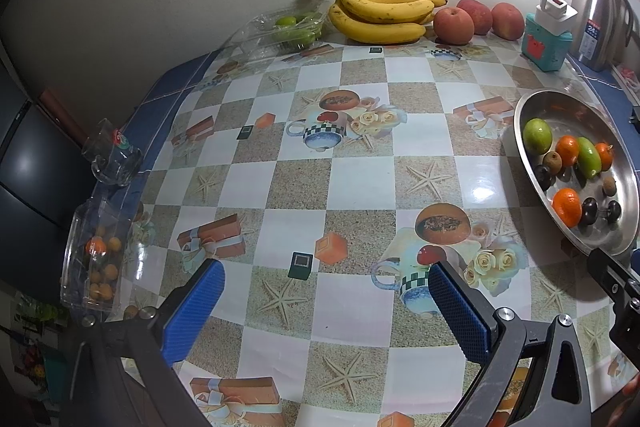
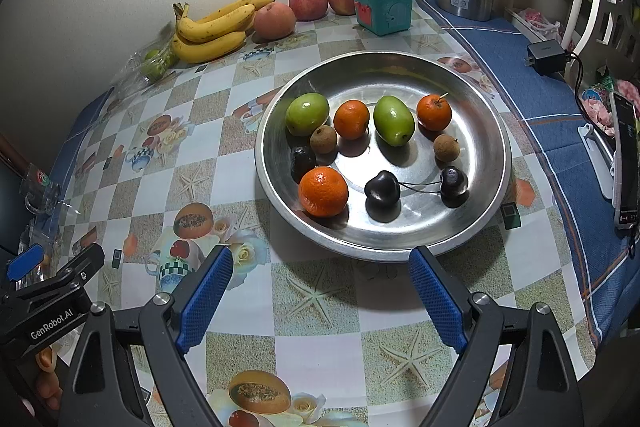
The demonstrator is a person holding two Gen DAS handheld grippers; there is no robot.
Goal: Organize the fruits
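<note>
Both claws are just hanging over the table (image 2: 320, 291) right now. My right gripper (image 2: 320, 291) has its jaws spread wide with nothing between them, parked just short of the near rim of the metal dish (image 2: 472, 99). My left gripper (image 1: 324, 307) is spread wide and empty too, over bare checkered tablecloth, with the dish off to its right.

In the dish: three oranges (image 2: 323, 191), two green fruits (image 2: 393, 120), two small brown fruits (image 2: 446, 147), a pair of dark cherries (image 2: 382, 189) joined by their stems, and one more dark fruit (image 2: 301, 162) touching the nearest orange.

Back by the wall sit the bananas (image 1: 380, 13), three apples (image 1: 454, 25) beside them, and a clear box of green fruits (image 1: 296, 29). At the left table edge there's another clear box with small orange fruits (image 1: 98, 259).
</note>
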